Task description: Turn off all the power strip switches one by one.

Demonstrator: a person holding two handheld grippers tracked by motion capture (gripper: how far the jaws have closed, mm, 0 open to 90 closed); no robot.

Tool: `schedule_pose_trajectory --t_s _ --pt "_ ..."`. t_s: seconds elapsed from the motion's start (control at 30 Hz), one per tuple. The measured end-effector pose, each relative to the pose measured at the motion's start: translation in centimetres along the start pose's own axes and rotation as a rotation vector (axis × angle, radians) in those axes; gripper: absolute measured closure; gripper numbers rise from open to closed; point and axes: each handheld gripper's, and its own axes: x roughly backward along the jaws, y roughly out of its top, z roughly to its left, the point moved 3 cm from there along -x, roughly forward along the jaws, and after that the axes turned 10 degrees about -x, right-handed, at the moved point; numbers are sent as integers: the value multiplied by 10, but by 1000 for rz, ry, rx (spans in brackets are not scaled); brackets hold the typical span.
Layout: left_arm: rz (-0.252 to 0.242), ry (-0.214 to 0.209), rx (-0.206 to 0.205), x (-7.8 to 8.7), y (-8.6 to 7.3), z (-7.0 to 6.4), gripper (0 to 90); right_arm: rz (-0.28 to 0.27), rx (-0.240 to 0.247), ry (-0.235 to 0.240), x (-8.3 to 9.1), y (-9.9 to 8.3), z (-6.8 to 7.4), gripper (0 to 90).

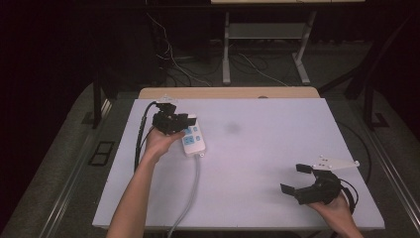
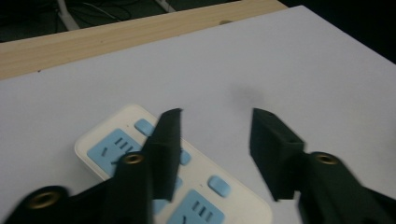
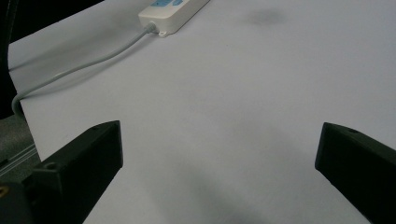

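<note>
Overhead, the bench [image 1: 257,148] is lying under a pale sheet, a wooden edge [image 1: 228,92] showing along its far side; beyond it, dark floor, cables and the legs of a stand [image 1: 226,49] are filling the room. Nothing like a container is sitting on it; a white power strip [image 1: 192,136] with blue sockets is resting at the far left, its grey cord [image 1: 190,191] trailing to the near edge. The left gripper [image 1: 185,120] is hovering over the strip, jaws apart, one jaw over the sockets in the left gripper view; the right gripper [image 1: 295,179] is waiting near right, jaws spread wide; its own view is catching the strip's cord end [image 3: 156,21].
</note>
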Motion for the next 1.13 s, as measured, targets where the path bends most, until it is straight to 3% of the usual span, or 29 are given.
schedule_pose_trajectory --t_s 0.1,0.3,0.43,0.8,0.97,1.13 --pt "-24 -35 9 13 -4 -5 285 -2 -1 0 0 0 0 7" --pt "-39 -16 11 33 -17 -19 14 -7 -4 1 2 0 1 7" --pt "-47 -25 -18 42 -25 -32 0 -8 -2 3 2 1 1 7" --pt "-120 -64 -43 67 -57 -65 0 -18 -13 3 4 0 1 7" --pt "-135 -96 -39 72 -77 -81 0 -16 -18 7 3 0 2 7" --pt "-124 -129 -60 72 -89 -92 0 -21 -22 7 4 -1 2 7"
